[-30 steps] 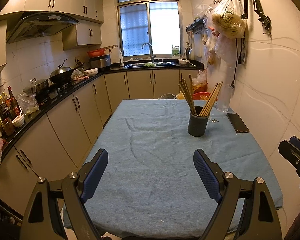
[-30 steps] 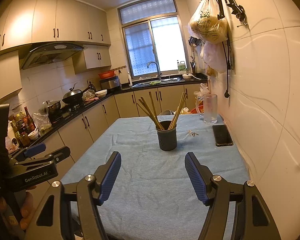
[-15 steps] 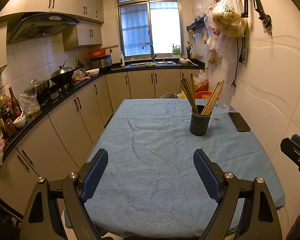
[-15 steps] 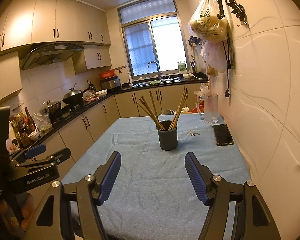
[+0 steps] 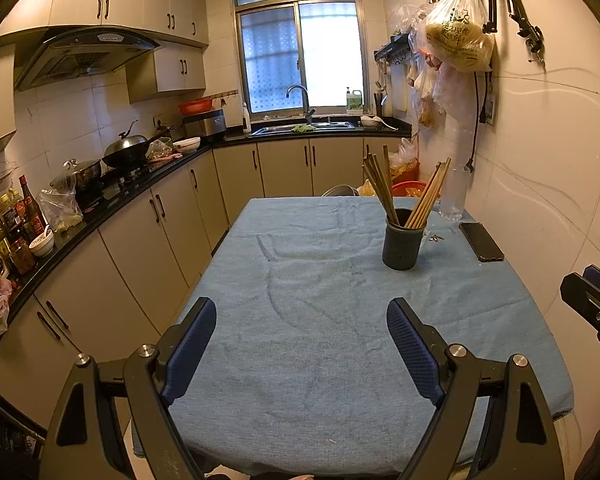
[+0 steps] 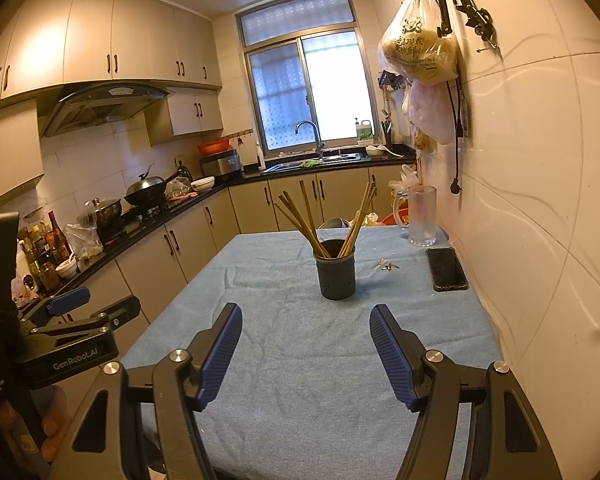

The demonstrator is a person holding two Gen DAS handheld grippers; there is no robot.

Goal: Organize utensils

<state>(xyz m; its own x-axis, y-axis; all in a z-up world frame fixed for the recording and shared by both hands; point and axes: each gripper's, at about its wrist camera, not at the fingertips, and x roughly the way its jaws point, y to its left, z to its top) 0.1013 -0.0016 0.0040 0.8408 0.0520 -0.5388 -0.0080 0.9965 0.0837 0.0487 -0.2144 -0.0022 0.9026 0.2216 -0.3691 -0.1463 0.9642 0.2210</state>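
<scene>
A dark round utensil holder (image 5: 402,245) stands upright on the blue tablecloth (image 5: 324,320), right of centre, with several wooden chopsticks (image 5: 380,189) fanned out in it. It also shows in the right wrist view (image 6: 335,270) with its chopsticks (image 6: 304,220). My left gripper (image 5: 302,344) is open and empty over the near part of the table. My right gripper (image 6: 306,346) is open and empty, short of the holder. Each gripper shows at the edge of the other's view.
A black phone (image 6: 446,269) lies by the right wall, with small keys (image 6: 388,267) and a glass mug (image 6: 422,216) near it. Kitchen counter with pots and bottles (image 5: 80,196) runs along the left. Bags (image 6: 420,52) hang on the right wall.
Both grippers drifted back slightly from the holder; the view shifted a little. Both stay open and empty.
</scene>
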